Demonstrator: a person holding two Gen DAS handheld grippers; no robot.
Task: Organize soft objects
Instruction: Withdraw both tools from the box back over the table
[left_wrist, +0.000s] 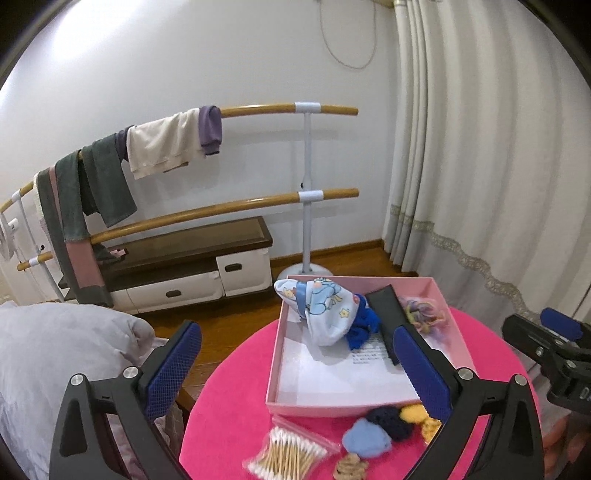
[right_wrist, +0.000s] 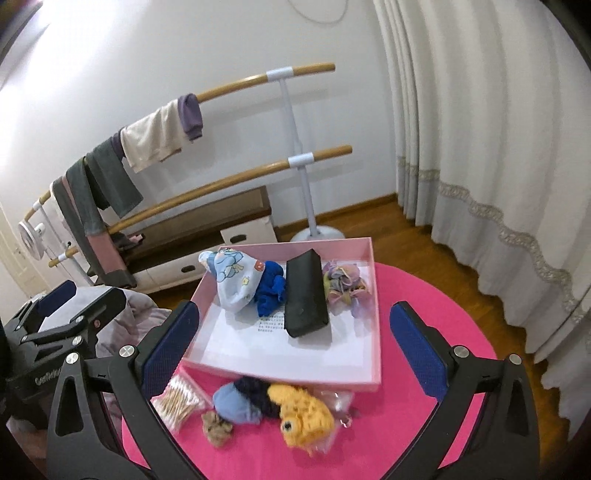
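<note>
Our right gripper hangs with its jaws spread wide and nothing between them, poised above the near edge of the pink table. Our left gripper is likewise released and empty, its blue pads wide apart, off to the left side of the table.

Just below and between the right jaws lies the loose pile that we judge is left to sort: a yellow knitted toy, a dark navy knitted piece touching it, a light blue knitted piece beside that, and a small tan scrunchie at the near left. A bag of cotton swabs sits just left of the pile, close to the right gripper's left finger; it is hardly a soft thing and may stay out.

Beyond the pile stands the pink box, its near wall touching or almost touching the knitted pieces. Inside it, towards the far side, already rest a patterned baby cloth, a blue fabric bundle against it, a black case lying lengthwise, and a cluster of pastel hair ties in the far right corner. A printed sheet lines the floor, and its near half is bare.

So we judge the task partly done: some items are boxed, the knitted ones are not yet. The yellow toy lies nearest the right gripper, almost directly beneath it.
</note>
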